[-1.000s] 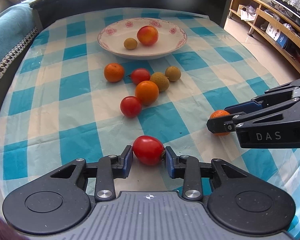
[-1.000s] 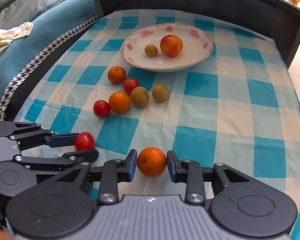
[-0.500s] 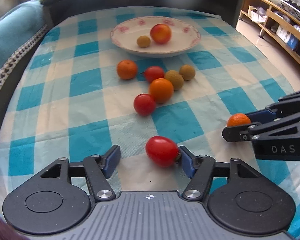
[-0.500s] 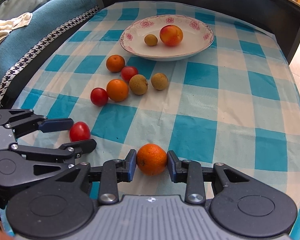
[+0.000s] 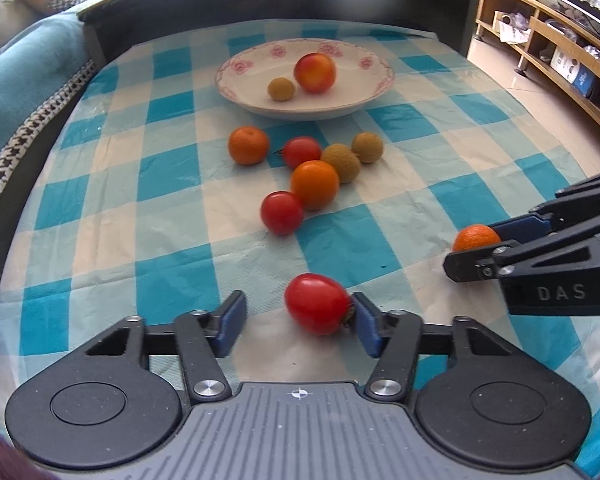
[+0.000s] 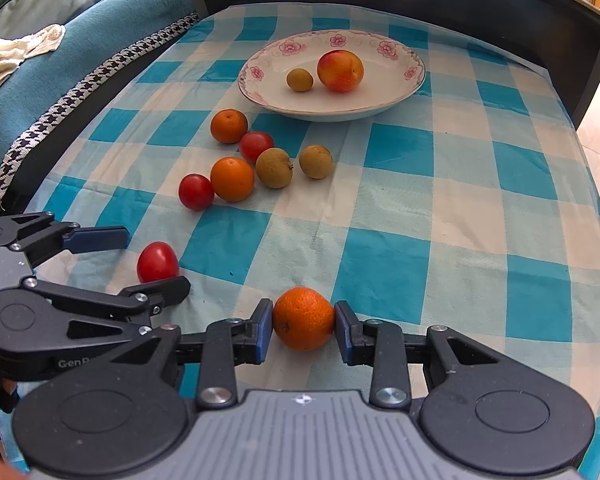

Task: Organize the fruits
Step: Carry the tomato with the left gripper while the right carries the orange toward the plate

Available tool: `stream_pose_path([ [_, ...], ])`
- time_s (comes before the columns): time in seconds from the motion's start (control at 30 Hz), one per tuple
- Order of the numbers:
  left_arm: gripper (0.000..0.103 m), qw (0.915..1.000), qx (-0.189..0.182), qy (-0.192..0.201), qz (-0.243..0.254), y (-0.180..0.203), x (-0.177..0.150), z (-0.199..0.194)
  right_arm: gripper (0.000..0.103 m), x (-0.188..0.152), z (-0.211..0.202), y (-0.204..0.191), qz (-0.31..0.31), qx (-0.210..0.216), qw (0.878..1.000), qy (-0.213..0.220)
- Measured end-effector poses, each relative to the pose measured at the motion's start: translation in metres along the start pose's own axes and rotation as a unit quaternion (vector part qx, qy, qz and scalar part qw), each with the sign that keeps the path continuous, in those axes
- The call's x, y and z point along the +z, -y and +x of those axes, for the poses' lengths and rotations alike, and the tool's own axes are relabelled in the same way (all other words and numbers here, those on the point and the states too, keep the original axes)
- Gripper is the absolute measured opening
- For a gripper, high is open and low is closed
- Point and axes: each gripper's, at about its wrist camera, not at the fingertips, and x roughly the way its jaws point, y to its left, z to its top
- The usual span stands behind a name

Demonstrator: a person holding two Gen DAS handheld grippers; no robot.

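Left hand-held gripper (image 5: pixel 296 322): jaws spread wide, clamping nothing; the right pad (image 5: pixel 366 330) touches the tomato's stem end, the left pad stands clear of it.
Tomato (image 5: pixel 318 309): egg-shaped, lying on the surface (image 5: pixel 100 216) between the left jaws, toward the right one; its long axis runs roughly crosswise between the pads, tilted a little, stem end pointing to the right pad.
Right hand-held gripper (image 6: pixel 303 330): jaws narrowed onto the orange, both blue pads touching its sides.
Orange (image 6: pixel 303 318): round, no clear long axis; it sits low between the right pads, and whether it rests on the cloth or is lifted I cannot tell.
Plate (image 6: pixel 414 74): at the far end of the checked cloth, holding a peach (image 6: pixel 340 70) and a small brown fruit (image 6: pixel 299 79), near each other.
Loose fruit: a cluster between the plate and the grippers: two oranges (image 6: pixel 232 179), two tomatoes (image 6: pixel 196 191), two brown fruits (image 6: pixel 274 167).
Sofa (image 6: pixel 40 92): blue, along the left edge of the surface.
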Motion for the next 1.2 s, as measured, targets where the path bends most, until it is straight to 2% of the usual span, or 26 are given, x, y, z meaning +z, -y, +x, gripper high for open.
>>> stream_pose_path([
  [0.1, 0.044, 0.9999, -0.01, 0.002, 0.003, 0.005, 0.0, -0.001, 0.034, 0.0, 0.0, 0.001, 0.0, -0.004, 1.0, 0.001],
  [0.13, 0.043, 0.9999, -0.011, 0.002, 0.004, 0.005, 0.0, -0.001, 0.034, 0.0, 0.0, 0.001, 0.001, -0.006, 1.0, 0.001],
  [0.4, 0.042, 0.9997, -0.023, 0.002, 0.002, 0.006, 0.003, -0.002, 0.034, 0.002, -0.005, 0.01, 0.017, -0.002, 1.0, 0.006],
  [0.73, 0.04, 0.9993, -0.029, 0.023, -0.011, -0.001, 0.009, -0.012, 0.034, 0.009, -0.021, 0.018, 0.051, 0.005, 0.998, 0.034],
  [0.93, 0.043, 0.9995, -0.027, 0.013, 0.0, 0.0, 0.007, -0.009, 0.034, 0.012, -0.024, 0.016, 0.052, 0.006, 0.998, 0.04],
  [1.07, 0.044, 0.9996, -0.028, -0.007, 0.005, 0.002, 0.001, -0.002, 0.034, 0.012, -0.021, 0.015, 0.05, 0.006, 0.998, 0.035],
  [1.2, 0.045, 0.9997, -0.025, -0.003, 0.006, 0.002, 0.0, -0.001, 0.034, 0.011, -0.019, 0.017, 0.051, 0.008, 0.998, 0.031],
])
